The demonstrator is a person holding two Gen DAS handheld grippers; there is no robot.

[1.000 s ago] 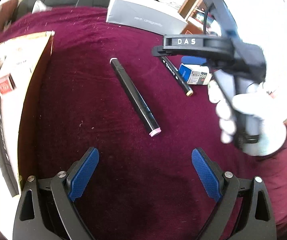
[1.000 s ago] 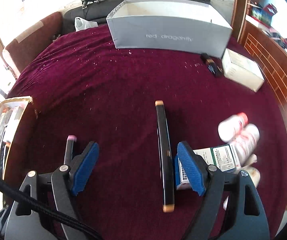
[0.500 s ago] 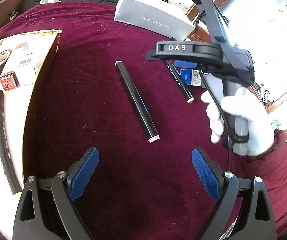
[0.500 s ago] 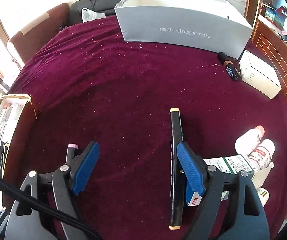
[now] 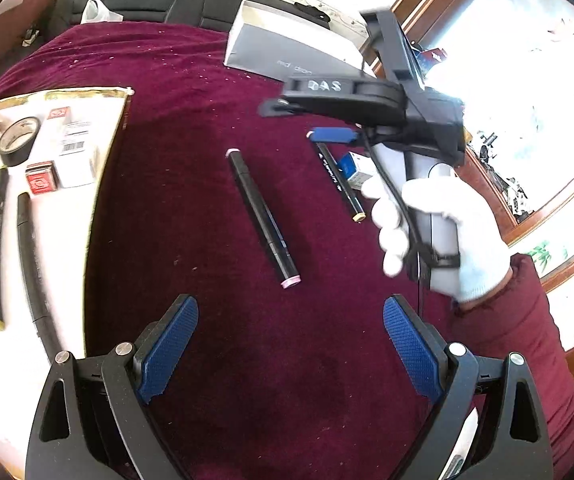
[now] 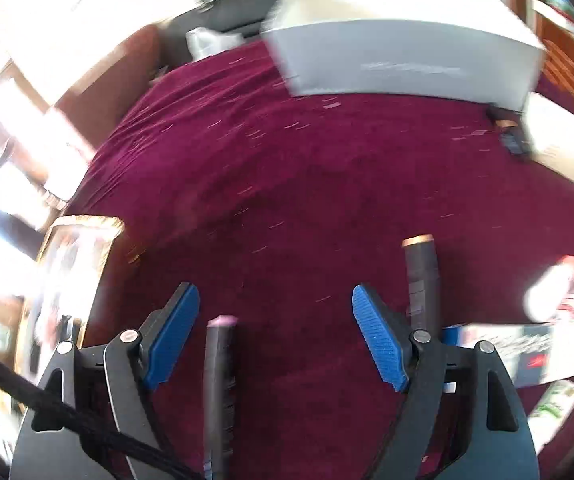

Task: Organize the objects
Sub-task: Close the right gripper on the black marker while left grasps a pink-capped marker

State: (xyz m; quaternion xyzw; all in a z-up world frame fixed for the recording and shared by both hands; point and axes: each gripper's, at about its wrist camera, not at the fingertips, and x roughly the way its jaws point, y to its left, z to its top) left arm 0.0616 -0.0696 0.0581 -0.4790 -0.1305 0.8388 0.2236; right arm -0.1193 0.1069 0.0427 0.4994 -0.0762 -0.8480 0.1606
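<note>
Both hand-held grippers are spread wide with nothing in them. The left hand-held gripper [image 5: 290, 350] hovers over the maroon tabletop [image 5: 191, 208], with the pink-capped marker [image 5: 262, 213] lying just beyond its tips. In the blurry right wrist view, that marker [image 6: 219, 384] sits between the right hand-held gripper [image 6: 275, 336] fingers, and the orange-capped marker [image 6: 421, 280] lies just right of them.

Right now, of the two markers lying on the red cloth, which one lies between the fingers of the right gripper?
The pink-capped marker: it lies between the open right gripper fingers. The orange-capped marker lies outside the right finger.
</note>
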